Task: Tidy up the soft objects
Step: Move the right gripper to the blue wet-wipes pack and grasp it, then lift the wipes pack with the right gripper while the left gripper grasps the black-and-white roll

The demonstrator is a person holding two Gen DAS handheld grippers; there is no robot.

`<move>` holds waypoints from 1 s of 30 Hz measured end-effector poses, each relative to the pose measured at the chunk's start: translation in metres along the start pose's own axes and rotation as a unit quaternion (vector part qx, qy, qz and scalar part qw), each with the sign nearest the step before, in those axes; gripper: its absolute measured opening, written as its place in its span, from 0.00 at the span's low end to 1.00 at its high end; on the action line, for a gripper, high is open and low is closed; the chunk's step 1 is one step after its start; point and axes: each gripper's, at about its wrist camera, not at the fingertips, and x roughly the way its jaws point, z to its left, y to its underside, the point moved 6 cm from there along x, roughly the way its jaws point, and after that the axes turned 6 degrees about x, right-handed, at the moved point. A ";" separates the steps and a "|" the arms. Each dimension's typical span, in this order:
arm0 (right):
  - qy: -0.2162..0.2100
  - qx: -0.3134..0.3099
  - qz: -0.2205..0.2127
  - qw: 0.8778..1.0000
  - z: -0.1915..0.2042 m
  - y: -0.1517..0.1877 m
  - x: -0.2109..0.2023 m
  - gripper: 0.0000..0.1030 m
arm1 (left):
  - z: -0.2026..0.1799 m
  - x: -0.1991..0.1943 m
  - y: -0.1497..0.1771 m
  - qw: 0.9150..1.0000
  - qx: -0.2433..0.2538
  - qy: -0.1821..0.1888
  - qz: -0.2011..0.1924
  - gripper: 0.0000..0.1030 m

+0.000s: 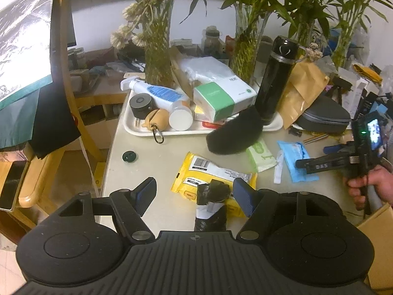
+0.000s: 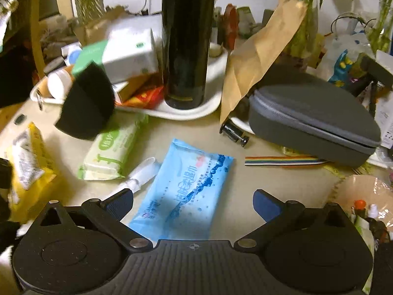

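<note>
Our right tool [image 2: 193,202] stands open and empty, angled down over the blue wipes pack [image 2: 183,191], which lies flat on the surface [image 2: 270,179] directly between and ahead of the fingers. Its long axis runs away from us, tilted slightly rightward, so we judge the fingers would close across its width. Our left tool [image 1: 194,191] is open too, with a black wrapped bundle [image 1: 211,204] between its fingers, untouched, lying over the yellow pack [image 1: 186,174]. The right hand is nearer the blue pack. Beyond sits the green tissue pack [image 2: 110,152]. Chinese lettering on the blue pack is too blurred to read.
</note>
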 end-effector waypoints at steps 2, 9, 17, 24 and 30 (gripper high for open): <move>0.002 0.004 0.009 1.000 -0.001 0.002 0.011 1.00 | 0.002 0.002 0.001 1.000 -0.003 -0.003 0.004 0.66; -0.001 0.025 0.040 0.999 -0.002 0.009 0.040 1.00 | 0.006 0.003 0.001 1.000 -0.010 -0.006 0.009 0.66; 0.020 0.062 0.025 0.998 -0.009 0.005 0.034 0.71 | 0.005 0.004 0.001 1.000 -0.006 -0.009 0.013 0.66; 0.029 0.061 0.045 0.997 -0.013 0.006 0.026 0.65 | 0.007 0.005 0.001 1.000 -0.009 -0.014 0.010 0.66; 0.017 0.063 0.042 0.997 -0.014 0.005 0.008 0.63 | 0.010 0.002 0.002 1.000 -0.010 -0.013 0.008 0.66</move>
